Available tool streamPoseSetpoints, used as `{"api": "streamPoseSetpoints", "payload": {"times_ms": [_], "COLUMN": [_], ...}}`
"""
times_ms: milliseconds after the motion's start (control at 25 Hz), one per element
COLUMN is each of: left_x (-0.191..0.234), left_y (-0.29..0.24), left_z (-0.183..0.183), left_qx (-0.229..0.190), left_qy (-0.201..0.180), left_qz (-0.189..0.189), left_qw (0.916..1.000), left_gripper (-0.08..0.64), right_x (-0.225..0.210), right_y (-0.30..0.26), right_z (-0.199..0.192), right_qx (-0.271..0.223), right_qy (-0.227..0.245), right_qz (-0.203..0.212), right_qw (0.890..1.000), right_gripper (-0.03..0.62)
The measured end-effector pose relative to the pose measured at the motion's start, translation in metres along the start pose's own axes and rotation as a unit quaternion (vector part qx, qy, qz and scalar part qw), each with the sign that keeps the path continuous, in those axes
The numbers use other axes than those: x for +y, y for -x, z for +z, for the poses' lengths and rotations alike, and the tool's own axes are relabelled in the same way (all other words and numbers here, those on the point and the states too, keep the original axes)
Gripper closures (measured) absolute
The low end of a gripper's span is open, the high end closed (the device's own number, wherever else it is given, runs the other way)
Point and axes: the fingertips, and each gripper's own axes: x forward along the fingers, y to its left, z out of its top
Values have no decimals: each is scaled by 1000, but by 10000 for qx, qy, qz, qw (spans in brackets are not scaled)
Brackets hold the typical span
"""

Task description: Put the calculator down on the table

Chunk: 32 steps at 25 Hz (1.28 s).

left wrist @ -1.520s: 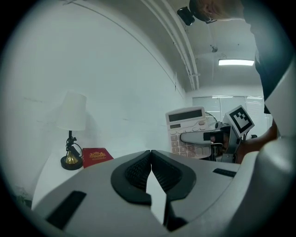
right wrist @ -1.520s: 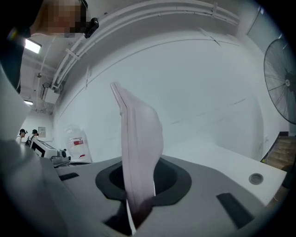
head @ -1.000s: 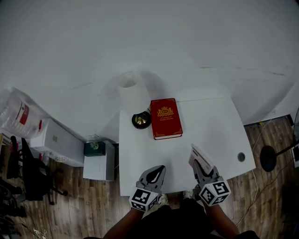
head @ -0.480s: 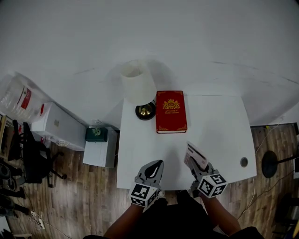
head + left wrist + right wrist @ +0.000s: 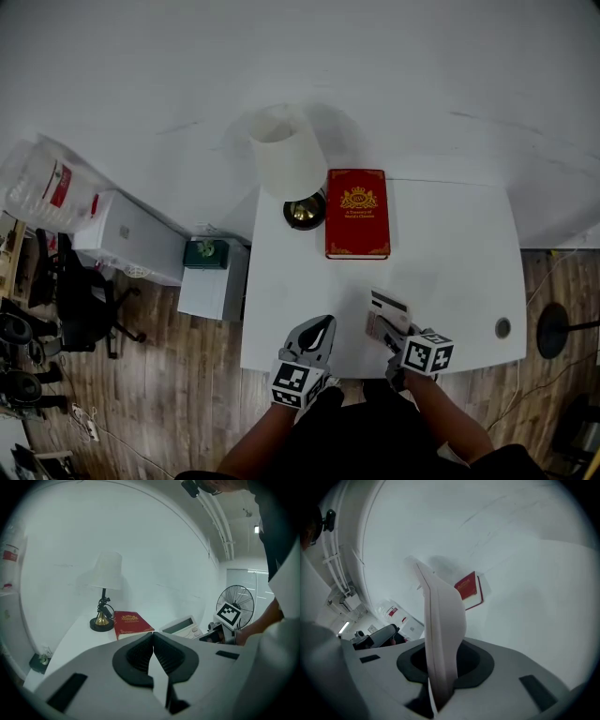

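A white calculator with a grey display is held by its near end in my right gripper, low over the front right of the white table. In the right gripper view the calculator shows edge-on, with the jaws shut on it. From the left gripper view the calculator is tilted, display end raised; whether it touches the table I cannot tell. My left gripper is shut and empty at the table's front edge, left of the calculator.
A red book lies at the back middle of the table, beside a white-shaded lamp with a brass base. A round cable hole sits at the front right corner. On the floor to the left stand a small cabinet and a chair.
My right gripper has come down toward the table with the calculator and rolled, so its keys face more upward. The left gripper sank a little. The head view shifted.
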Motion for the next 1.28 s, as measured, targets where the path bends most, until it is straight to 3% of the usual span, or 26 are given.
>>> {"api": "streamPoseSetpoints", "payload": {"times_ms": [280,600,920,1280], "left_x": [7,7,11,8], "left_y": [1,-2,-3,-4], "left_z": [-7,-8,-8,-11], "left_qx": [141,142,96,87], "left_qy": [-35,169,195,223], "left_qz": [137,196,240,178], "left_qw": [9998,9996,9995,9996], "left_gripper": [540,540,540,540], "right_x": [-5,-7,-14,-30], "right_y": [-28,-43,-45,-35], "right_z": [-29,-42,-45,-41], "right_qx": [752,1133,1264,1299], "right_qy": [-176,-130,341,1120], "right_qz": [140,123,-338,-1195], "right_qw": [9969,9934,9908,9779], "right_gripper": [491,476,453,325]}}
